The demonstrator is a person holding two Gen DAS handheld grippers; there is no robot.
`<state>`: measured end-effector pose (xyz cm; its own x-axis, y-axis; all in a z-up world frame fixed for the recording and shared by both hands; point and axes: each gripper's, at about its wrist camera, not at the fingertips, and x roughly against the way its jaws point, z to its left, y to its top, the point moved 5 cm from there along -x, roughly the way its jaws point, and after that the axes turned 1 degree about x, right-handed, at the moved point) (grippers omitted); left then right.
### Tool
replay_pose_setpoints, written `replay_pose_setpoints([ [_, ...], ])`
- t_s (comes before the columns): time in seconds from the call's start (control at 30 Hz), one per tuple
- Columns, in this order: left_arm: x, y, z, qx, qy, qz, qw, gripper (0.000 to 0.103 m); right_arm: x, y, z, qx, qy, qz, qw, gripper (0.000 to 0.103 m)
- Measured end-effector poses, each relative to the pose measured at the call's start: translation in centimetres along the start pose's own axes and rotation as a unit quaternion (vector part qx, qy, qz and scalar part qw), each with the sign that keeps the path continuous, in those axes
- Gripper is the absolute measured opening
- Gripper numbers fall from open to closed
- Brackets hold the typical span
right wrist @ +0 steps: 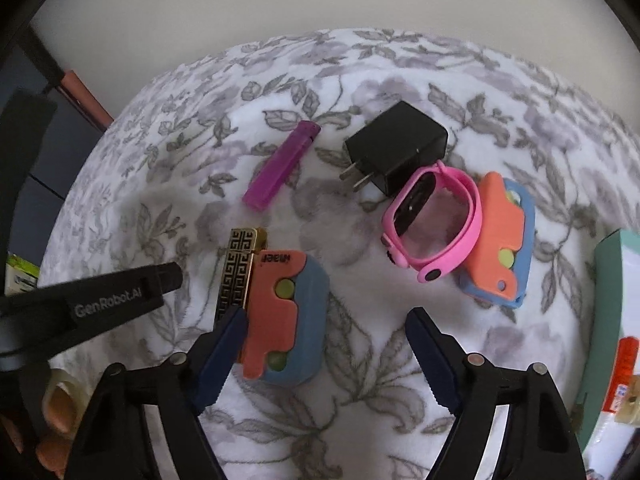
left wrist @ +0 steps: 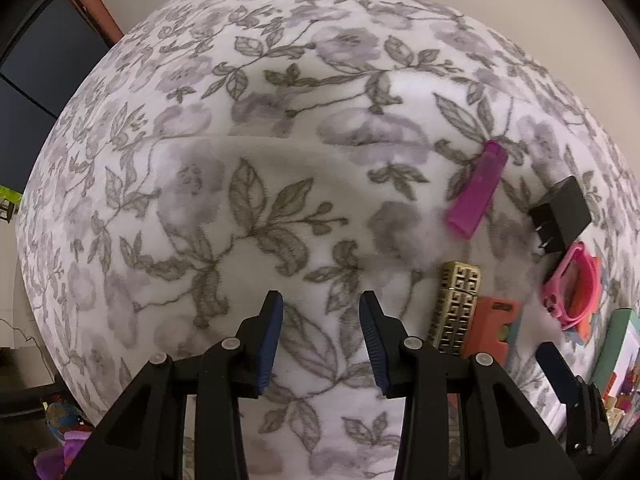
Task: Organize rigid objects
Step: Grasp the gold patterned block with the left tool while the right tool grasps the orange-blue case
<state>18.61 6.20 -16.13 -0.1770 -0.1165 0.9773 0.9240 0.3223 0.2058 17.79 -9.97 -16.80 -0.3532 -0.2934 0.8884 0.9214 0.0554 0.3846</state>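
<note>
Both grippers hover with fingers spread and nothing held: the left gripper (left wrist: 321, 334) over bare floral cloth (left wrist: 248, 128), the right gripper (right wrist: 326, 356) just above an orange-and-blue case (right wrist: 286, 312) that touches a gold patterned lighter (right wrist: 238, 268). Beyond lie a purple lighter (right wrist: 280, 166), black charger (right wrist: 400, 146), pink watch (right wrist: 430, 220) and a second orange-and-blue case (right wrist: 502, 236)

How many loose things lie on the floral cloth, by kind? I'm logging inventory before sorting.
Orange-and-blue cases: 2
Purple stick: 1
Black charger: 1
Pink watch: 1
Gold lighter: 1
Total: 6
</note>
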Motion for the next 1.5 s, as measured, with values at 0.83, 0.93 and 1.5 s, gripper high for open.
replay_pose_setpoints([
  [0.83, 0.8, -0.8, -5.6, -0.038, -0.072, 0.006, 0.9967, 0.042, 0.9, 0.2, -2.3, -0.008, -0.007, 0.004, 1.000, 0.067],
  [0.93, 0.7, -1.0, -6.7, -0.047, -0.074, 0.004, 0.9961, 0.042, 1.0, 0.2, -3.3, -0.021, -0.005, 0.006, 1.000, 0.067],
  [1.5, -1.0, -3.2, -11.4, -0.061, -0.048, 0.007, 0.9969, 0.042, 0.2, 0.0, -2.2, 0.027, -0.057, -0.012, 0.998, 0.063],
])
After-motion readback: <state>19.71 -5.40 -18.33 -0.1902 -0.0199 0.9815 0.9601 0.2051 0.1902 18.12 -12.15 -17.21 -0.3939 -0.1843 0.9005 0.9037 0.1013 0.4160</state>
